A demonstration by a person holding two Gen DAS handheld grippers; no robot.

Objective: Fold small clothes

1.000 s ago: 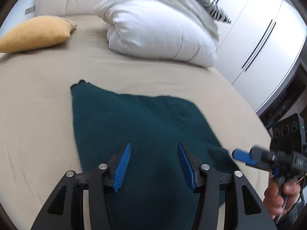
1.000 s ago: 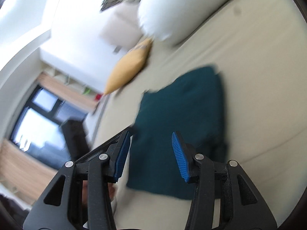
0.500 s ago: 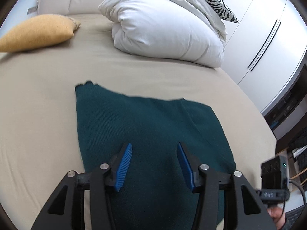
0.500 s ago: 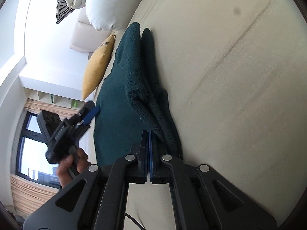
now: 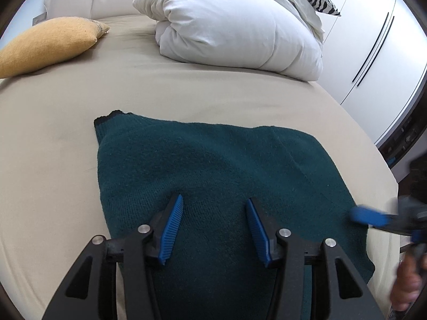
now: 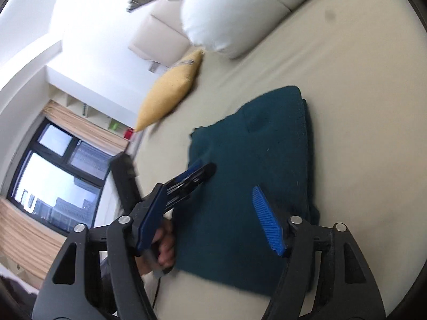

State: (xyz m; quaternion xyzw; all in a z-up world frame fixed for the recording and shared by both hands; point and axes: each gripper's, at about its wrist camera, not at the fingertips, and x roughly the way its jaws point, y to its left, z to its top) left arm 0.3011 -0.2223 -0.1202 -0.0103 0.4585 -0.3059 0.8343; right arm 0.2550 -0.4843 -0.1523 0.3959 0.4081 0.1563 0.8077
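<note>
The bed (image 5: 240,93) carries a green garment (image 5: 213,165), yellow cushion (image 5: 48,42) and white duvet (image 5: 234,26).

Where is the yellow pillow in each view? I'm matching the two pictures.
Left wrist view: yellow pillow at upper left, on the bed.
Right wrist view: yellow pillow left of centre, upper half, tilted.
Shared landmark: the green cloth, nearer than the pillow in both.

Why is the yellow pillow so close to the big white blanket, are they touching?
Apart. In the left wrist view, a strip of beige bed sheet shows between the yellow pillow and the white blanket.
</note>
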